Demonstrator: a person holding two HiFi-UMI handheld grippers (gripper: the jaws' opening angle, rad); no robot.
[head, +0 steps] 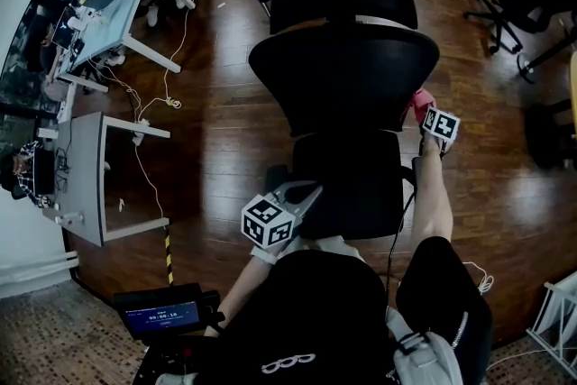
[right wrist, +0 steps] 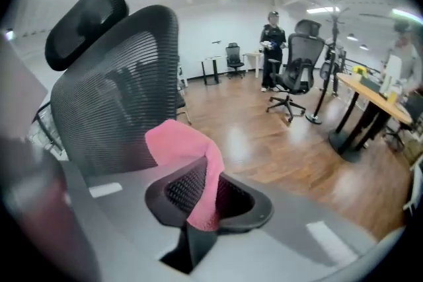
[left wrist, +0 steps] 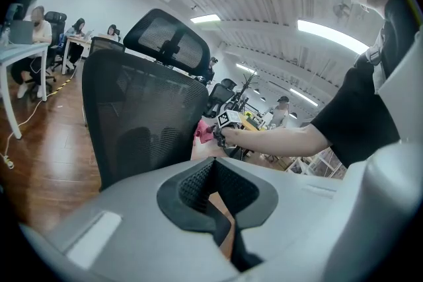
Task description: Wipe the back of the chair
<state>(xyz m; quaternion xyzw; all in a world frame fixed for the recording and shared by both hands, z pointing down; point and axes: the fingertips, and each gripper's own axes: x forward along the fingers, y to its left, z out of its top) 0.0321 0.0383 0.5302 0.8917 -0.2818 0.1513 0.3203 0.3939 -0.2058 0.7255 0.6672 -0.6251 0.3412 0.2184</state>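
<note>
Wooden floor [head: 225, 131] surrounds mesh chair [head: 343, 77]; right tongs [right wrist: 205, 174] pinch pink cloth [right wrist: 173, 141], left tongs [left wrist: 211, 167] closed empty.

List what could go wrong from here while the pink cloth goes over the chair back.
1. The right gripper pinches only a narrow fold of the pink cloth. Dragging it over the mesh chair back might pull it free.
2. The left gripper is shut on nothing and does not grip the chair back, so a firm push may swing it away across the glossy wood floor.
</note>
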